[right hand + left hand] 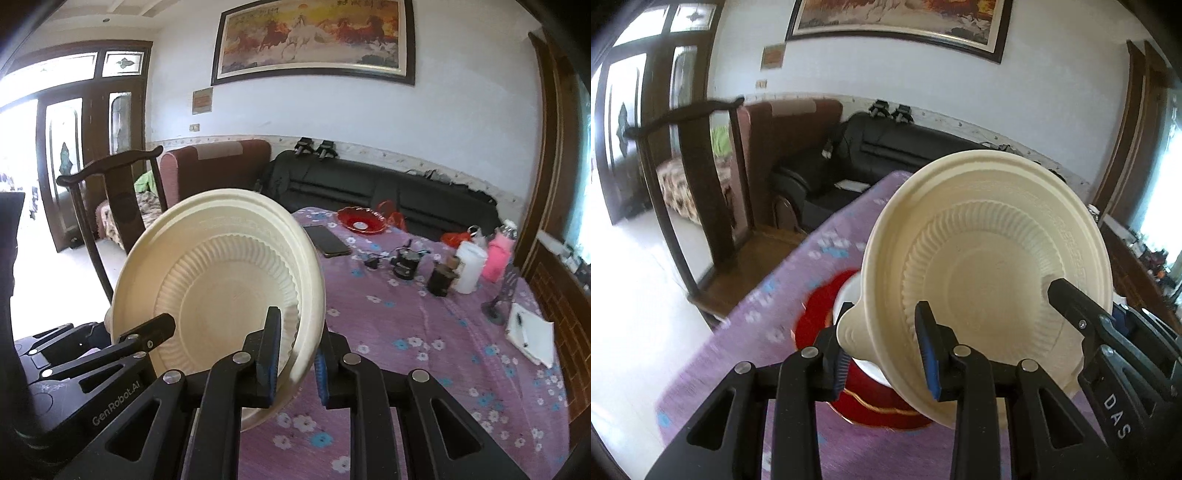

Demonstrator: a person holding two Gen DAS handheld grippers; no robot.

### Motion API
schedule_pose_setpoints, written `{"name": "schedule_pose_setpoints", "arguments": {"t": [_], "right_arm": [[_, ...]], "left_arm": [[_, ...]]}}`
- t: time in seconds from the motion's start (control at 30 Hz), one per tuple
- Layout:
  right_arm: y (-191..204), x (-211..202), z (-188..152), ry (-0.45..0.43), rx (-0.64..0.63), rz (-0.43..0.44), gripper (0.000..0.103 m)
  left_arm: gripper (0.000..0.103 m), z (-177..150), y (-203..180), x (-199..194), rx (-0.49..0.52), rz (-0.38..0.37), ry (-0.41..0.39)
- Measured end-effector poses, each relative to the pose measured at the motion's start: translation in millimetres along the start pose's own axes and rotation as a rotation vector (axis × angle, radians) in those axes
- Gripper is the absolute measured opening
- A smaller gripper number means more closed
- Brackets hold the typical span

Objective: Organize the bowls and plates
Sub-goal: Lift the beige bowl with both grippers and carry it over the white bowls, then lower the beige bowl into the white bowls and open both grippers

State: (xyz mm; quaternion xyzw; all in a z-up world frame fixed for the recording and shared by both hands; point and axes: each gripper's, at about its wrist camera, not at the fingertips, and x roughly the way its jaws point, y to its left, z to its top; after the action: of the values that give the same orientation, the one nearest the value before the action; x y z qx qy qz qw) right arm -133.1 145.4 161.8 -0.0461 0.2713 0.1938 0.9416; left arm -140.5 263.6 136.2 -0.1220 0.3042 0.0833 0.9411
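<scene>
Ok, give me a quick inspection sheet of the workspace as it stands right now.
Surface: table under a purple floral cloth.
Job's things: cream plate held tilted above the table; red plate with something white on it below.
Clutter: phone, red dish, white cup, pink bottle, notepad.
Grippers: left gripper and right gripper both clamp the cream plate's rim.
Cables: small black lead.
Surroundings: black sofa, wooden chair, framed painting.

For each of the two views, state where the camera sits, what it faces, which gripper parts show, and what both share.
Left wrist: on the left hand-held gripper, facing the cream bowl over a red plate; right gripper's finger intrudes.
Right wrist: on the right hand-held gripper, facing bowl and table; left gripper at left.
Shared: bowl, sofa.
</scene>
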Motion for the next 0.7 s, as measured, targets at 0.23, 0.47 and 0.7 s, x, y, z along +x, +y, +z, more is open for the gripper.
{"name": "schedule_pose_setpoints", "arguments": {"t": [0.23, 0.47, 0.7], "right_arm": [[0, 43, -6, 0.106, 0.064, 0.077, 0.019], [-11, 87, -13, 0.212, 0.160, 0.154, 0.019], [-19, 123, -18, 0.302, 0.216, 0.193, 0.019]], "left_arm": [[0.032, -3, 9, 26, 0.011, 0.080, 0.043], [0.032, -2, 17, 54, 0.023, 0.119, 0.101], [0.032, 1, 20, 83, 0.043, 0.158, 0.158]]}}
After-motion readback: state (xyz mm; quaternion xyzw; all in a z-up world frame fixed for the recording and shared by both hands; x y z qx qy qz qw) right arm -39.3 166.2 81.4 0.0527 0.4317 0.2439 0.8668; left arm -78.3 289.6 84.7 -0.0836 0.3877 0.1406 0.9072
